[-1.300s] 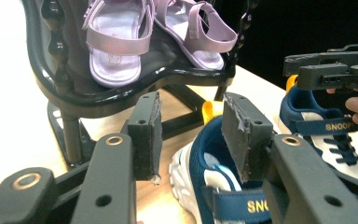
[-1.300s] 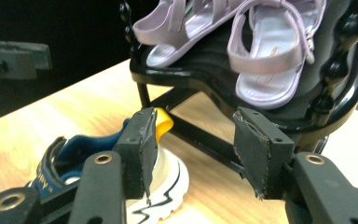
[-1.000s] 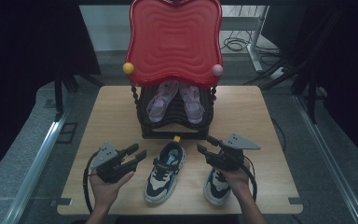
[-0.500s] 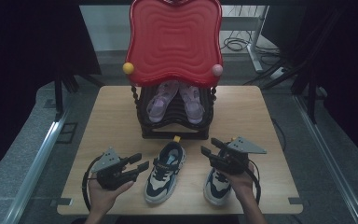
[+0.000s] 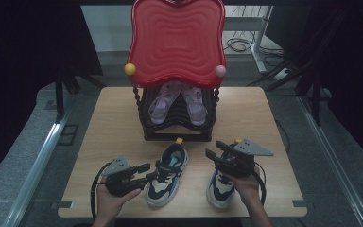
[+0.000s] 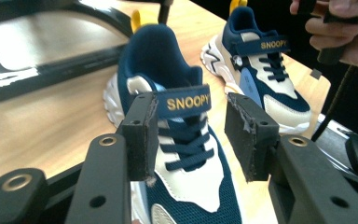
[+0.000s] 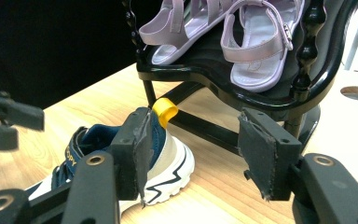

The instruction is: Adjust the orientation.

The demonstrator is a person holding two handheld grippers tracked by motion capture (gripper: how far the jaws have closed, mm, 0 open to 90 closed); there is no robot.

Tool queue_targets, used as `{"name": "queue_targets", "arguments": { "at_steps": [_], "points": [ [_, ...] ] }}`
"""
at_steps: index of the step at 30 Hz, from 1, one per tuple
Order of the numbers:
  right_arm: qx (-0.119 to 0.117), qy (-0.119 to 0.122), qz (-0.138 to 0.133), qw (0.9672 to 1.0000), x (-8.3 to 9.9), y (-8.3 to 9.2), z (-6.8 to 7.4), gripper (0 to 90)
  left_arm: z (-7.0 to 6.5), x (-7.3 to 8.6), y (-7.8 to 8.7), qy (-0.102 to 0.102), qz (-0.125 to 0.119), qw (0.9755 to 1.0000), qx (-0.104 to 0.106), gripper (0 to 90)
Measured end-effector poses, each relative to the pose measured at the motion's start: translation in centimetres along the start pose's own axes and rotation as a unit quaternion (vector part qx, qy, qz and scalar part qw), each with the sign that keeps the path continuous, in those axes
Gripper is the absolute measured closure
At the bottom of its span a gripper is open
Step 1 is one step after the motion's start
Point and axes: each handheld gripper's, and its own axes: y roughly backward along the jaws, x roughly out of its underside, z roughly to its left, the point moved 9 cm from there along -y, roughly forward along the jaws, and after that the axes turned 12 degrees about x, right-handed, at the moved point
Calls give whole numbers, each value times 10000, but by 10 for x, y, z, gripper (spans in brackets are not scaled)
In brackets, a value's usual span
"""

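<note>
Two navy, white and cream sneakers sit side by side at the near edge of the wooden surface (image 5: 113,118), toes toward the person. The left sneaker (image 5: 168,174) lies just right of the left gripper (image 5: 147,171), whose jaws stand spread, pointing right at the shoe; in the left gripper view they frame the strap marked SNOOPY without pressing on it. The right sneaker (image 5: 221,183) lies mostly under the right gripper (image 5: 216,150) and the hand that carries it. That gripper's jaws are also spread and hold nothing; in the right gripper view they look past the left sneaker's heel, with its yellow pull loop (image 7: 165,111), toward the rack.

Beyond the sneakers, at the middle of the surface, stands one black shoe rack (image 5: 177,124) shaped like a small chair, with a tall red wavy back panel (image 5: 177,40). Two balls top its posts: one yellow ball (image 5: 130,69) at the left, one pink ball (image 5: 220,71) at the right. Two pale purple sandals (image 5: 177,101) rest on the rack's upper shelf, side by side. The rack's low front bar stands between the sneakers and the space under the shelf. Far right on the floor lie loose cables (image 5: 238,45).
</note>
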Motion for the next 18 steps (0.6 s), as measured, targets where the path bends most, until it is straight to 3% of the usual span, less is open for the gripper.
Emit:
{"name": "queue_targets", "arguments": {
  "at_steps": [3,5,8,14,18],
  "points": [
    [5,29,27,10000,1,0,-1,449,-6,3,-5,50,0,9999,142,583],
    [22,1,54,10000,3,-1,-1,448,-14,5,-12,106,14,9989,454,654],
    [57,30,87,9999,5,-3,-2,446,-26,12,-25,32,228,9976,656,750],
    [84,75,87,9999,5,-3,0,442,-36,32,-48,-112,772,9941,759,890],
    [131,97,118,9998,7,-5,-1,439,-39,37,-55,-187,873,9938,669,896]
  ]
}}
